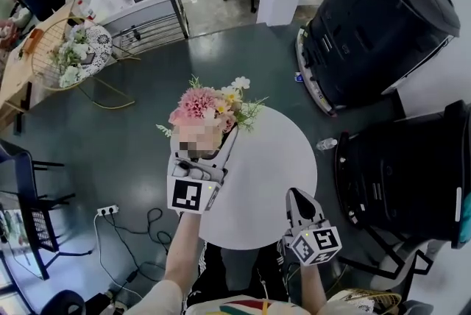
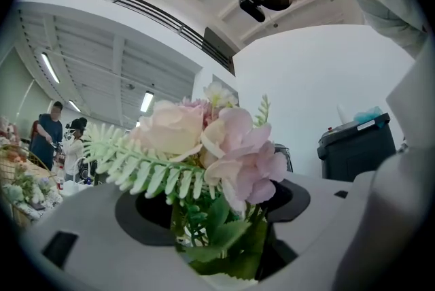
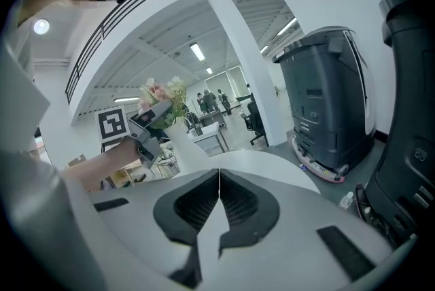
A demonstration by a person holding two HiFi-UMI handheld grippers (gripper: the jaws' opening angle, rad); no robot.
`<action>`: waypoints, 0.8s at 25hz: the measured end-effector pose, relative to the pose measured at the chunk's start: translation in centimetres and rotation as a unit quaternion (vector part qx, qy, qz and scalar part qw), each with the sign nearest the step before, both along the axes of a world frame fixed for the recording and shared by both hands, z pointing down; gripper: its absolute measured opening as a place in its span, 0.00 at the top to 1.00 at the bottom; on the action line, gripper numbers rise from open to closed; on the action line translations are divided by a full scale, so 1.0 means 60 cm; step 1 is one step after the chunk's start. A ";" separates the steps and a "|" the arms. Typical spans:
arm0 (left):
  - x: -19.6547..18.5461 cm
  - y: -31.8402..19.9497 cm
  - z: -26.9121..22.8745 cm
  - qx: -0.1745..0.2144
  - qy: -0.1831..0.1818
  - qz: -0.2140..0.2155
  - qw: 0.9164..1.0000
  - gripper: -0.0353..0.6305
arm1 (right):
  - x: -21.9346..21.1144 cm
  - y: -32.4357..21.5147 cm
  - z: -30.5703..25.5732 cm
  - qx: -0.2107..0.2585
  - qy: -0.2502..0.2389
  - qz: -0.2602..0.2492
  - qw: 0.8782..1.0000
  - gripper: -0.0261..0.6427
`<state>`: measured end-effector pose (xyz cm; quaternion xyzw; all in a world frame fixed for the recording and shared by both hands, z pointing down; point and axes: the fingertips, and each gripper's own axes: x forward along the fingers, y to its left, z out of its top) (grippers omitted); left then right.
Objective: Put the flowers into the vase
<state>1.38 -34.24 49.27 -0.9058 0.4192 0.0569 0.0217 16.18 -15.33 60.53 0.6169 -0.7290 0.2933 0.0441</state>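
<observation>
My left gripper (image 1: 208,153) is shut on the stems of a bunch of pink and cream flowers (image 1: 212,106) with fern sprigs, held above the left edge of the round white table (image 1: 276,174). In the left gripper view the green stems pass between the jaws of that gripper (image 2: 217,218), with the flowers (image 2: 204,140) just beyond. The right gripper view shows a tall white vase (image 3: 178,141) standing under the flowers and the left gripper (image 3: 153,116). My right gripper (image 1: 296,197) hangs over the table's near edge, its jaws (image 3: 219,191) shut with nothing in them.
Two big black machines stand on the right (image 1: 375,19) (image 1: 405,174), with a plastic bottle (image 1: 326,144) on the floor between them. A wire stand with more flowers (image 1: 73,52) is at far left. Cables and a power strip (image 1: 108,210) lie near a dark chair (image 1: 22,196).
</observation>
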 end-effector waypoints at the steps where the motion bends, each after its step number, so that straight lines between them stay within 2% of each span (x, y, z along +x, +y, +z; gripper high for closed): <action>1: 0.001 0.002 0.001 0.005 -0.001 0.002 1.000 0.45 | -0.003 0.001 0.003 0.000 -0.001 -0.001 1.000 0.94; 5: 0.003 0.009 0.010 0.007 0.000 0.007 1.000 0.40 | -0.012 0.010 0.019 -0.005 -0.007 -0.002 1.000 0.94; 8: 0.008 0.009 0.018 -0.005 -0.011 0.014 1.000 0.27 | -0.016 0.008 0.021 -0.007 -0.008 -0.005 1.000 0.94; 10: 0.010 0.009 0.023 -0.009 -0.019 0.014 1.000 0.24 | -0.016 0.006 0.018 -0.006 -0.008 -0.006 1.000 0.94; 16: -0.004 0.009 0.038 -0.029 -0.016 -0.001 0.999 0.23 | -0.026 0.002 0.013 -0.003 -0.009 -0.010 1.000 0.94; 20: -0.015 0.012 0.056 -0.052 0.000 -0.003 0.999 0.23 | -0.033 0.002 0.014 -0.004 -0.011 -0.015 1.000 0.94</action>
